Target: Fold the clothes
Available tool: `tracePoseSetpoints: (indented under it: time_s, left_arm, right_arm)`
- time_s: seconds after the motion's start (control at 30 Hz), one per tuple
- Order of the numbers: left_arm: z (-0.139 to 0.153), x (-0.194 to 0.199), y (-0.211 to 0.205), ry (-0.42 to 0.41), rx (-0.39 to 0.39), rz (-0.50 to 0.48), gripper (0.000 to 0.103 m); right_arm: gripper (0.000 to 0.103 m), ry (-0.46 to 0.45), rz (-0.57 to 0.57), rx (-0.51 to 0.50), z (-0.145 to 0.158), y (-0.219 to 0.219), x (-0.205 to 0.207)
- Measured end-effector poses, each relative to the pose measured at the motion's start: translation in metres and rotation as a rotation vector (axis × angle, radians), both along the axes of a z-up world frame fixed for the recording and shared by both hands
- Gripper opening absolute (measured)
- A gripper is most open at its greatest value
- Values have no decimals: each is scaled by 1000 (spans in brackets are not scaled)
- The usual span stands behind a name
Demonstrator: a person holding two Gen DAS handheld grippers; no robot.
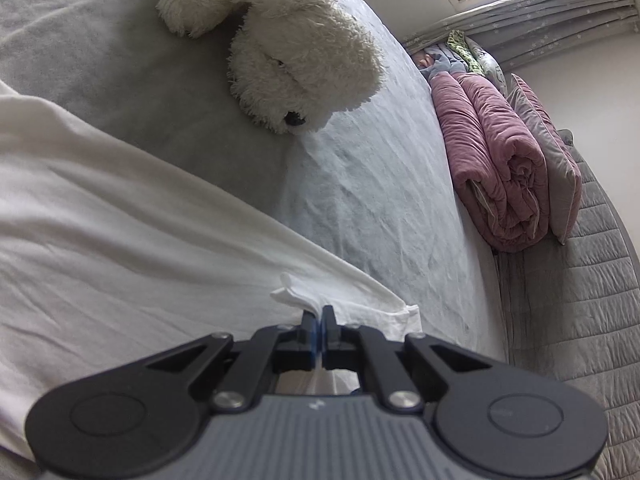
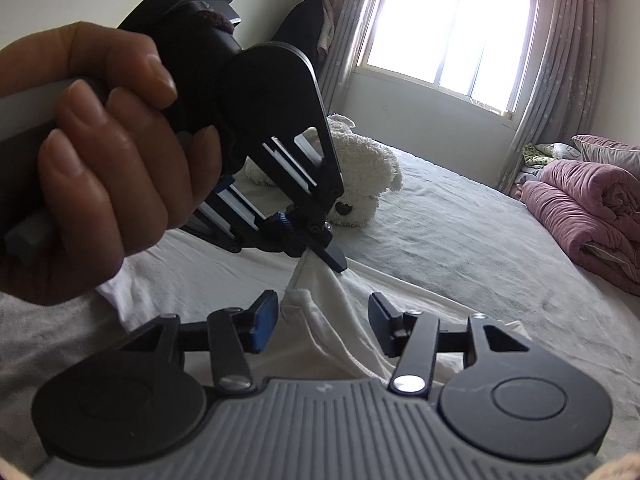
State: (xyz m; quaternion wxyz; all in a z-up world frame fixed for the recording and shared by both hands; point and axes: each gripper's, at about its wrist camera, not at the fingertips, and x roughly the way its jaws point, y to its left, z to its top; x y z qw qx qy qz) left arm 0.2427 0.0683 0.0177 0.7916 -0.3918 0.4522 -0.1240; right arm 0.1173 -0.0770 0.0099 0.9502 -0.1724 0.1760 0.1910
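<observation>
A white garment point(image 1: 120, 220) lies spread on the grey bed sheet point(image 1: 380, 184). My left gripper point(image 1: 319, 314) is shut on a bunched corner of it, and a tuft of cloth pokes out past the tips. In the right wrist view a person's hand point(image 2: 100, 160) holds that left gripper point(image 2: 334, 260), which pinches the white garment point(image 2: 328, 336) and lifts it into a ridge. Just below, my right gripper point(image 2: 323, 306) stands open. A fold of the garment runs between its blue pads point(image 2: 266, 316), and they do not press on it.
A white plush dog point(image 1: 288, 52) lies on the bed beyond the garment, also in the right wrist view point(image 2: 368, 172). A rolled pink quilt point(image 2: 588, 208) and pillows sit along the bed's right side. A window point(image 2: 448, 28) with curtains is behind.
</observation>
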Motion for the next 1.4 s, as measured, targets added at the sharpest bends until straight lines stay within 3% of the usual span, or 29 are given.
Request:
tracePoseSetpoints:
  time_s: [0.03,0.07,0.23,0.33,0.6,0.9,1.0,1.17,1.4]
  left_arm:
    - [1,1,0,0,0,0,2]
    - [2,1,0,0,1,1,2]
    - [7,4,2,0,-3,3,2]
    - [10,6,5,-6,3,4,2]
    - [8,7,13,6,15,2,2]
    - [15,5,22,-30,53,8,2]
    - [21,3,29,-69,87,-10,2]
    - [31,-4,47,-158,218,-76,2]
    - [30,-15,91,-196,296,-95,2]
  right_arm:
    - [47,-2,3,-7,-1,2,0]
    - [34,-7,5,-24,-2,5,0]
    - [22,-26,7,-101,-7,17,-3]
    - [7,-42,14,-121,-7,19,-8]
    - [6,-88,96,-236,-7,31,-32]
    - [5,-123,74,-225,-4,39,-29]
    - [5,-135,56,-222,1,49,-35]
    - [4,-130,69,-181,8,70,-45]
    - [4,-85,118,-72,14,95,-50]
